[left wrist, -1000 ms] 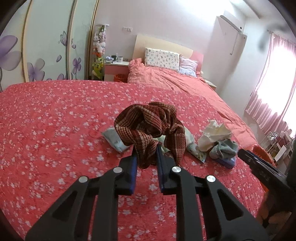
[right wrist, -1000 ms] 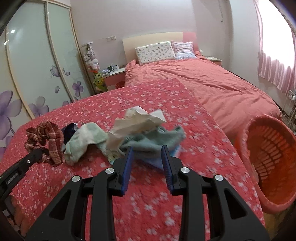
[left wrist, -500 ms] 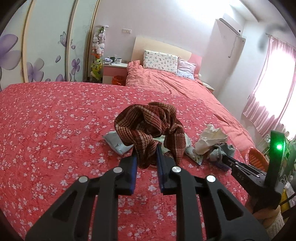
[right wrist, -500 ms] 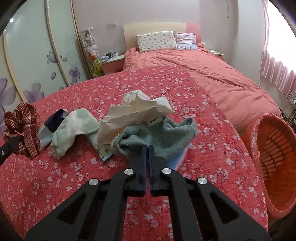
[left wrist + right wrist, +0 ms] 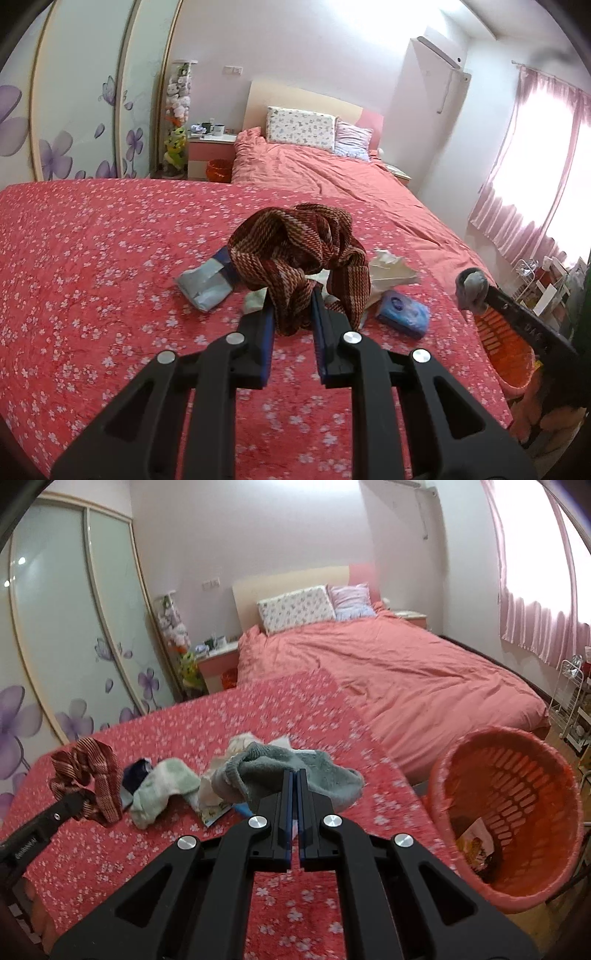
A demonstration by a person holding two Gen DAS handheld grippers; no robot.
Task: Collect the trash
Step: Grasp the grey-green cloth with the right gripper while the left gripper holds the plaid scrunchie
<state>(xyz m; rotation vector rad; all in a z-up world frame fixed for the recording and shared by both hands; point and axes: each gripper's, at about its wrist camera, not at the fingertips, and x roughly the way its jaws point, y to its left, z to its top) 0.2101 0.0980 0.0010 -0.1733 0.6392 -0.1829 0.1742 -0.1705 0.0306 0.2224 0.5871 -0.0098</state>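
Terry-soft grey-green sock (image 5: pixel 291 771) is pinched in our right gripper (image 5: pixel 294 775), jaws all but shut on a fold near its middle, both ends drooping clear of the bedspread (image 5: pixel 155 853). It's light and limp, so a mid-fold pinch holds fine, though it will swing. Orange basket (image 5: pixel 517 812) sits just off the bedspread's right edge, some wrappers already at the bottom (looks like the drop target, we judge).

Our left gripper (image 5: pixel 293 314) is clamped on the maroon striped cloth (image 5: pixel 295 254), jaws held apart by the bunched fabric between them. Also soft and floppy; grip is on a hanging loop, the rest bulges above the pads. Thick weave, so slip looks unlikely to us.

Lying on the bedspread toward its right edge:
- blue packet (image 5: pixel 404 314), slick film, best taken across a flat edge
- pale green sock (image 5: pixel 162 790), soft, grab any fold
- crumpled white paper (image 5: pixel 391 267), light, crushable
- grey-blue pouch (image 5: pixel 205 284), beside the cloth

Farther back: second bed (image 5: pixel 406 672) with pillows.
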